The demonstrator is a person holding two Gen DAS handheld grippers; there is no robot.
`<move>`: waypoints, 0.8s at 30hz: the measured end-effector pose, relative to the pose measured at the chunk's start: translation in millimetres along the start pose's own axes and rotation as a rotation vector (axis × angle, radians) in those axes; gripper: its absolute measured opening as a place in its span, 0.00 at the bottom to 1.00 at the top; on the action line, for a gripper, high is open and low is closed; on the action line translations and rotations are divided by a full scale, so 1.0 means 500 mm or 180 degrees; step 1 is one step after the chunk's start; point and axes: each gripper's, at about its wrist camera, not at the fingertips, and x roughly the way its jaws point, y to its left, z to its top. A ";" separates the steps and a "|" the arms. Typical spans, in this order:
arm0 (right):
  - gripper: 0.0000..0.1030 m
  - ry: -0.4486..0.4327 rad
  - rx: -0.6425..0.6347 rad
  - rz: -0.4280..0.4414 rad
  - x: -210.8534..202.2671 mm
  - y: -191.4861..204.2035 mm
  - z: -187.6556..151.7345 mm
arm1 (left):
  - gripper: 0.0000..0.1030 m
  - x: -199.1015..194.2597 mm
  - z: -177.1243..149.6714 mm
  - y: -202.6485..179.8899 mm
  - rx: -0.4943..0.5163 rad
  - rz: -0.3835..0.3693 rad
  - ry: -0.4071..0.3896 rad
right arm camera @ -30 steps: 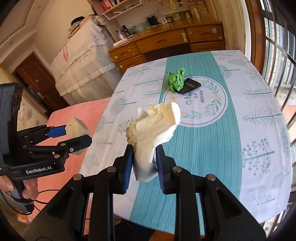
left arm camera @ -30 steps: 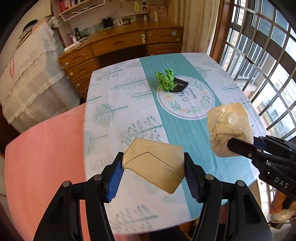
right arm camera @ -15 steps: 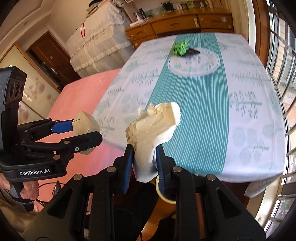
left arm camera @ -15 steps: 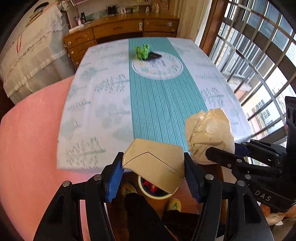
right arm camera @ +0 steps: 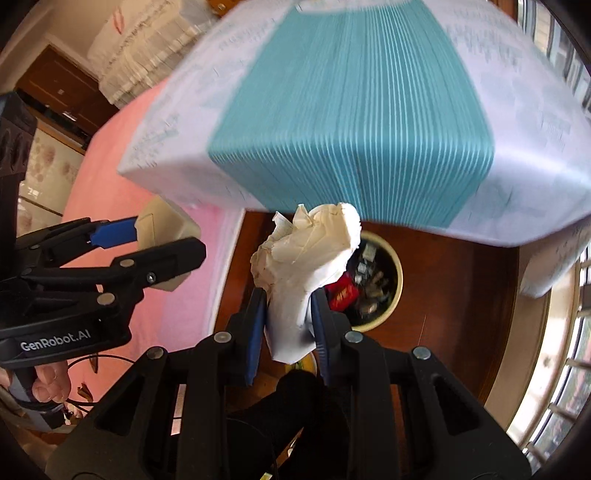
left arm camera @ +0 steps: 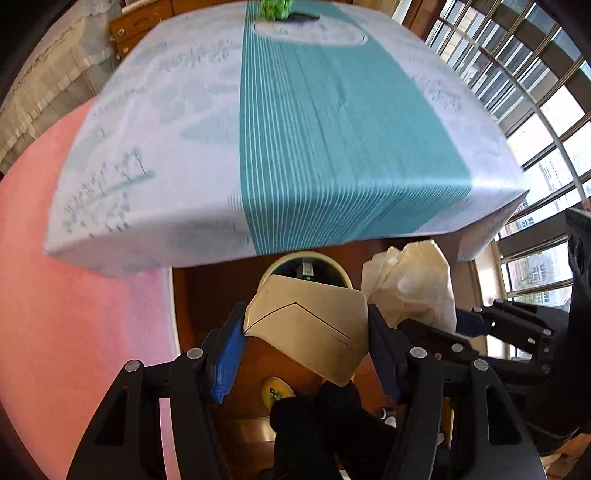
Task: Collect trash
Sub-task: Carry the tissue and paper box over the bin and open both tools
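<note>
Room: dark wooden floor [right arm camera: 461, 295] under a table edge, pink mat [left arm camera: 74, 295] to one side, barred window at the other.

Item 1, nearest: left claw [left arm camera: 306, 332], pointing steeply down, closed on a cream folded card [left arm camera: 306, 317] that fills the span between its blue pads. In the right wrist view the same claw [right arm camera: 166, 251] sits off to the left of the right one, with the holder's hand [right arm camera: 51, 380] below it.

Item 2: right claw [right arm camera: 286, 317], narrow, pinching a crumpled paper wad [right arm camera: 306, 258] by its lower end; the bulk stands out past the tips.

Item 3, just beyond both claws: round bin [right arm camera: 395, 277] on the floor, already holding a red packet and mixed scraps. The wad overlaps its left rim in view; the card covers much of the bin [left arm camera: 340, 271] in the left view.

Item 4, farther: table with teal-striped cloth [left arm camera: 332, 129].

Item 5, farthest: green crumpled scrap [left arm camera: 275, 8] with a dark piece beside it, at the table's far end.

Status: two pieces carried to the bin, not yet dropped; at least the green scrap remains to fetch, by this reading.
</note>
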 end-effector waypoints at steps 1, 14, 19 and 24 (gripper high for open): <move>0.21 0.0036 0.0025 -0.0034 0.032 -0.008 -0.010 | 0.60 0.029 -0.009 0.005 -0.0010 -0.0016 0.0024; 0.21 0.0276 0.0550 -0.0284 0.387 -0.196 -0.124 | 0.60 0.433 -0.096 0.029 -0.0122 -0.0128 0.0232; 0.21 0.0302 0.0604 -0.0340 0.492 -0.256 -0.139 | 0.60 0.564 -0.112 0.043 -0.0098 -0.0085 0.0306; 0.22 0.0317 0.0618 -0.0340 0.559 -0.288 -0.138 | 0.60 0.655 -0.121 0.058 -0.0169 -0.0059 0.0420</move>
